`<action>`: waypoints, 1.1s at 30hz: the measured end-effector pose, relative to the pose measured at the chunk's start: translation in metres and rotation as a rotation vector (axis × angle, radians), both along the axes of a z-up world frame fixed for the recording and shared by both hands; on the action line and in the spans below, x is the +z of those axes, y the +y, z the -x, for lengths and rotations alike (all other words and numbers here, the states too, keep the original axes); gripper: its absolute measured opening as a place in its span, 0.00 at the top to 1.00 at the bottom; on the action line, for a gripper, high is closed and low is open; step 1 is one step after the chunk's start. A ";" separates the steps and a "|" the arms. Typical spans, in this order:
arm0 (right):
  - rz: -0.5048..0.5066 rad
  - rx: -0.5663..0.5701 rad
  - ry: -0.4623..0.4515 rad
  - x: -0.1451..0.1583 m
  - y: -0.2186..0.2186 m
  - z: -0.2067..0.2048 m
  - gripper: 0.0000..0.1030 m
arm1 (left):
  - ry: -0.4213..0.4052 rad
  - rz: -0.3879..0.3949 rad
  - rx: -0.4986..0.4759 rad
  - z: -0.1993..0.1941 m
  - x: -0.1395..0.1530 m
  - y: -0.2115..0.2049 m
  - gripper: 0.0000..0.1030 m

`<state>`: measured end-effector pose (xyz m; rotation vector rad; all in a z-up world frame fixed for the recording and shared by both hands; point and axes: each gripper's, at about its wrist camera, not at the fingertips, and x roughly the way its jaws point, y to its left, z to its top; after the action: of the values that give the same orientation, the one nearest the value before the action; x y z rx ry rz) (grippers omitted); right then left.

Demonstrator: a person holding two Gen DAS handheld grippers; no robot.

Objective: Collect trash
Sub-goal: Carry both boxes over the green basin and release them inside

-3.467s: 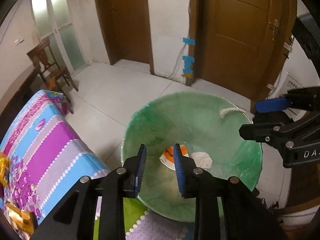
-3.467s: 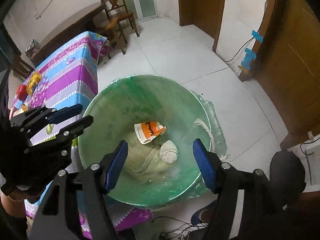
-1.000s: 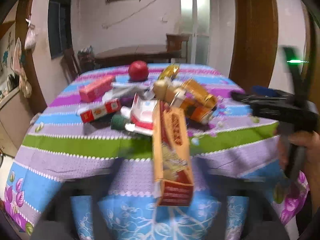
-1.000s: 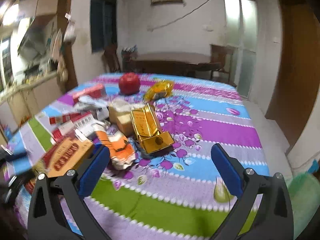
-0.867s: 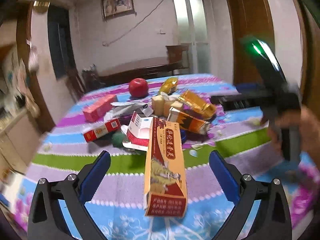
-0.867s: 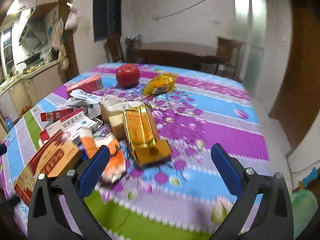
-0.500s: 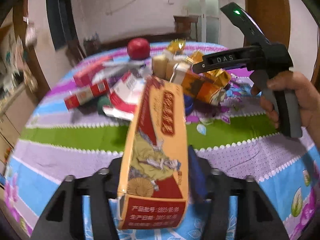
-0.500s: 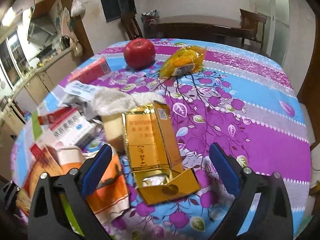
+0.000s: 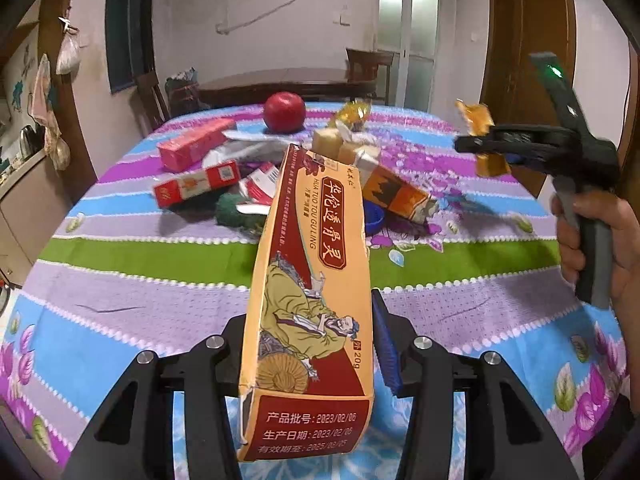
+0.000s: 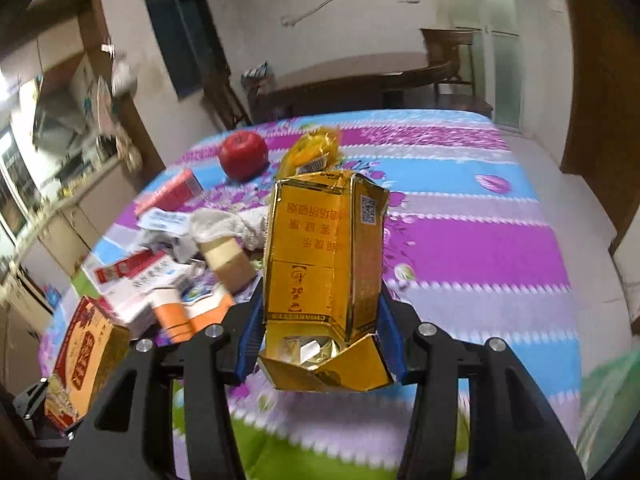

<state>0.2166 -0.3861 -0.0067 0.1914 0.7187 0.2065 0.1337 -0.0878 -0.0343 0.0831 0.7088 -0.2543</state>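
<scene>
Both sets of jaws are closing: the left gripper (image 9: pixel 310 344) pinches a long orange medicine box (image 9: pixel 310 312) held above the near table edge, while the right gripper (image 10: pixel 320 338) clamps a gold cigarette pack (image 10: pixel 324 264), lifted over the striped tablecloth (image 10: pixel 472 248), right of the litter pile.

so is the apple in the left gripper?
No, the red apple sits on the tablecloth at the far side of the pile, while the left gripper has the orange carton between its closing jaws.
</scene>
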 end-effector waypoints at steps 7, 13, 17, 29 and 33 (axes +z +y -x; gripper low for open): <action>-0.037 0.000 -0.056 0.018 0.008 0.072 0.54 | -0.091 -0.010 -0.019 0.033 0.021 0.000 0.52; -0.037 0.008 -0.085 0.025 0.021 0.118 0.54 | -0.122 -0.007 -0.070 0.045 0.032 -0.015 0.52; -0.024 -0.025 -0.088 0.028 0.014 0.136 0.53 | -0.147 -0.020 -0.099 0.046 0.043 -0.028 0.52; 0.004 -0.174 -0.128 0.044 -0.029 0.181 0.53 | -0.186 -0.052 -0.194 0.030 0.063 -0.087 0.52; 0.018 -0.222 -0.146 0.057 -0.046 0.192 0.53 | -0.190 -0.050 -0.236 0.024 0.072 -0.112 0.52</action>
<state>0.0247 -0.4322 0.0504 0.2351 0.5490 0.0017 0.1101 -0.2002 0.0380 0.2364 0.5155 -0.4490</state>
